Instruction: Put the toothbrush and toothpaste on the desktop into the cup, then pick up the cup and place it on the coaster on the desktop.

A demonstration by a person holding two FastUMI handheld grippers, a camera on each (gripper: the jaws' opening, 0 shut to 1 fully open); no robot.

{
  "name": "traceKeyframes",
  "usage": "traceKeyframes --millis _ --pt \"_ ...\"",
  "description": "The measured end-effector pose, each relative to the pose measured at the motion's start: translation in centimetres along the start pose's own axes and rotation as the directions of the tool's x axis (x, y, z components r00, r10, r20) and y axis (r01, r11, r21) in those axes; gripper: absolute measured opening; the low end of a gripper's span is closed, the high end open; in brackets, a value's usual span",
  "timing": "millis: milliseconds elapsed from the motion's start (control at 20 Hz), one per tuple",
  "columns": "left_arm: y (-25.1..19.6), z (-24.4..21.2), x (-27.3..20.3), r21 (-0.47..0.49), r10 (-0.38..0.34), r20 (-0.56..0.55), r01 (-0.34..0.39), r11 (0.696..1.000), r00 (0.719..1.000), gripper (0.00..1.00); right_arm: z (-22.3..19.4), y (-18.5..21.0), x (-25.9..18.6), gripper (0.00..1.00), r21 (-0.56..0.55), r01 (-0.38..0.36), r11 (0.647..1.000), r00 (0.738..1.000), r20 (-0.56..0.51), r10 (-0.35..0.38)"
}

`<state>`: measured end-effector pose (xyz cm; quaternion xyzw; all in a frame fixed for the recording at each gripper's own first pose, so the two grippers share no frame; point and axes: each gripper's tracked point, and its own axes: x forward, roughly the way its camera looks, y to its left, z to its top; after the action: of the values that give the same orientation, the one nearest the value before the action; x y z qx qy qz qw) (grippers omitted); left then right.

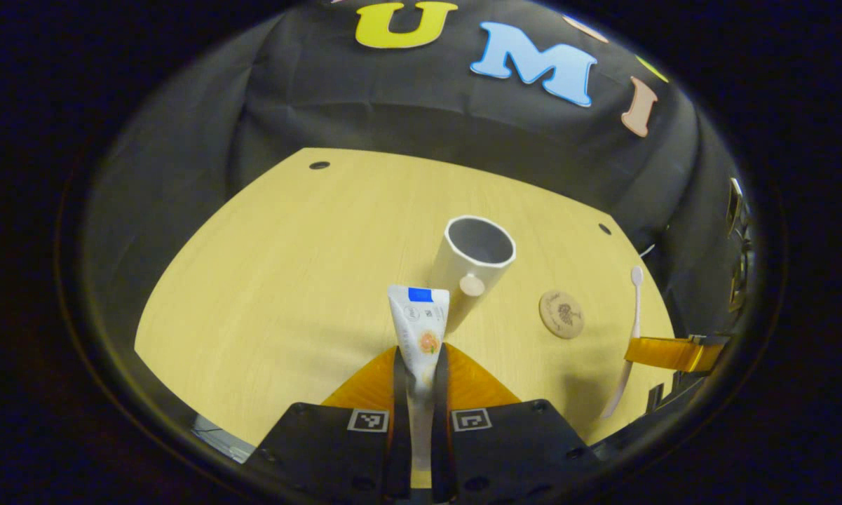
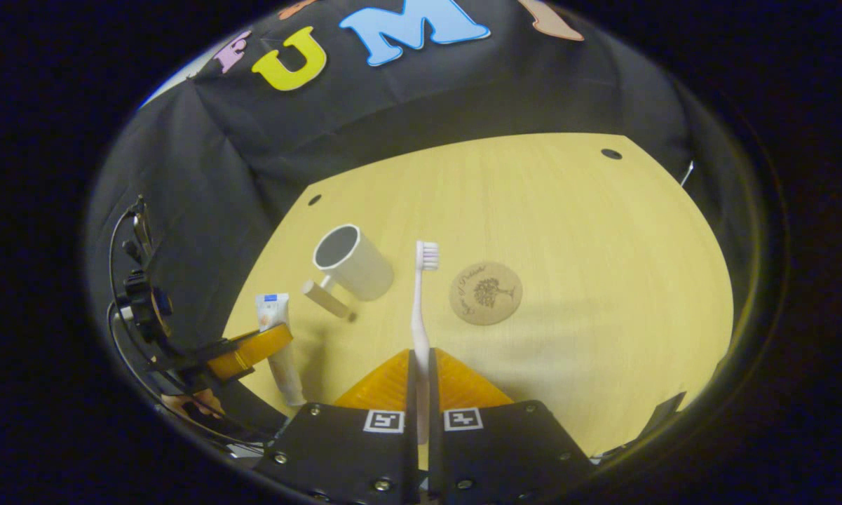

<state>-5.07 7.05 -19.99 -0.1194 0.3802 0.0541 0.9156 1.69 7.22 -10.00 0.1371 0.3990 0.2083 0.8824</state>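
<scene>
Left gripper (image 1: 421,365) clamped on toothpaste (image 1: 419,324); right gripper (image 2: 421,365) clamped on toothbrush (image 2: 421,308); cup (image 1: 473,263) upright beside coaster (image 1: 561,315)

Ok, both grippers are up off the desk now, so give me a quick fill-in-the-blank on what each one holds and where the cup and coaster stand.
1. The left gripper is shut on the ____.
2. The right gripper is shut on the ____.
3. The cup stands on the desktop with ____ inside it.
4. The coaster lies flat on the desktop, ____ from the cup.

Missing words: toothpaste; toothbrush; nothing; apart
</scene>
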Motion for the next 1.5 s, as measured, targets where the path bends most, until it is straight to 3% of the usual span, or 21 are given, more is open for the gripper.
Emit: traceKeyframes --millis 350,750,1050,1500 --pt "-0.8 6.9 -1.5 -0.009 -0.015 0.221 0.017 1.0 0.975 0.18 4.3 2.1 -2.1 0.06 -0.082 -0.071 0.994 0.974 0.208 0.086" --pt "-3.7 15.1 0.6 0.046 -0.12 0.405 0.111 0.993 0.907 0.17 7.8 2.2 -3.2 0.06 -0.081 -0.021 0.996 0.944 0.327 0.046" --pt "-6.7 18.3 3.1 0.122 -0.212 0.466 0.174 0.977 0.859 0.17 8.8 1.3 -3.3 0.06 -0.034 0.01 0.999 0.937 0.351 0.002" --pt "-9.5 18.8 8.5 0.159 -0.257 0.453 0.206 0.966 0.854 0.18 8.7 0.6 -2.7 0.06 -0.024 0.045 0.999 0.944 0.327 -0.035"
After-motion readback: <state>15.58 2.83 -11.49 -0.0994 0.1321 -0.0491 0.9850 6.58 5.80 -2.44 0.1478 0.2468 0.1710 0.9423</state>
